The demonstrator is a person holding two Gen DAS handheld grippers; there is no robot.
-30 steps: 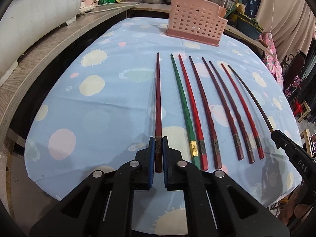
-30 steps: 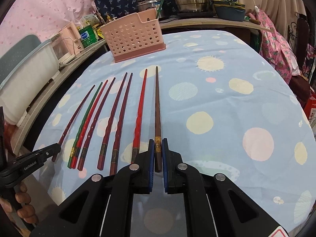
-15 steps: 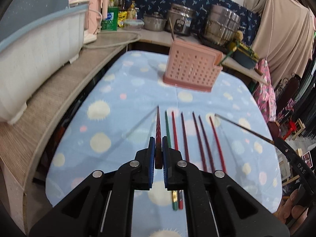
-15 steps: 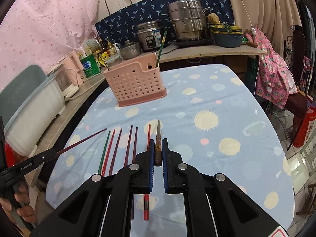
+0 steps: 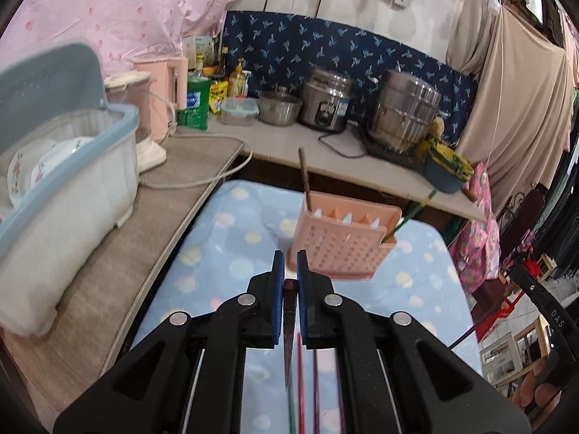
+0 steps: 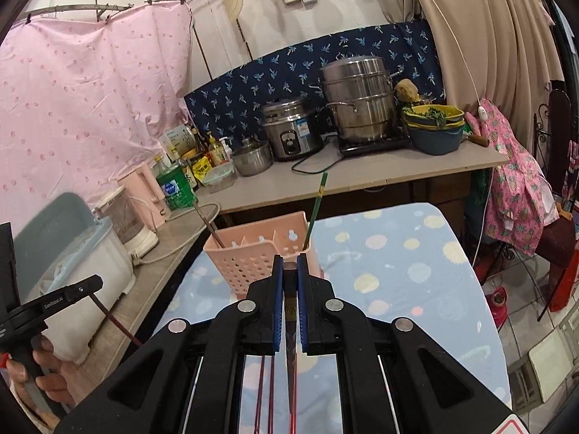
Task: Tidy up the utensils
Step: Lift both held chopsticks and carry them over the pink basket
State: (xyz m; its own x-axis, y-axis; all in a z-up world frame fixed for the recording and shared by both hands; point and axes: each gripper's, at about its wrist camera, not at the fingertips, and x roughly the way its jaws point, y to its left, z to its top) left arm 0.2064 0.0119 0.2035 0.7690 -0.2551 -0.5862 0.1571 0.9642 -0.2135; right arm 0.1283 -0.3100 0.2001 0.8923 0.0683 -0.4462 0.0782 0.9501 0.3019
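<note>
L gripper [image 5: 288,275] clamping one dark chopstick [image 5: 288,325], R gripper [image 6: 288,275] clamping another [image 6: 289,311], both hanging tip-down, prob. for dropping into pink holder [image 5: 343,249] on bench [image 5: 416,253]. Remaining chopsticks [image 6: 266,390] lying below.

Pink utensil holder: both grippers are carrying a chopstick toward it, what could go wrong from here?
Each chopstick is pinched near one end, so the left gripper's dark red chopstick and the right gripper's brown chopstick could swing or slip. The pink utensil holder looks light, and a poke at its rim might tip it. The green chopstick and the dark one lean outward and could get knocked.
</note>
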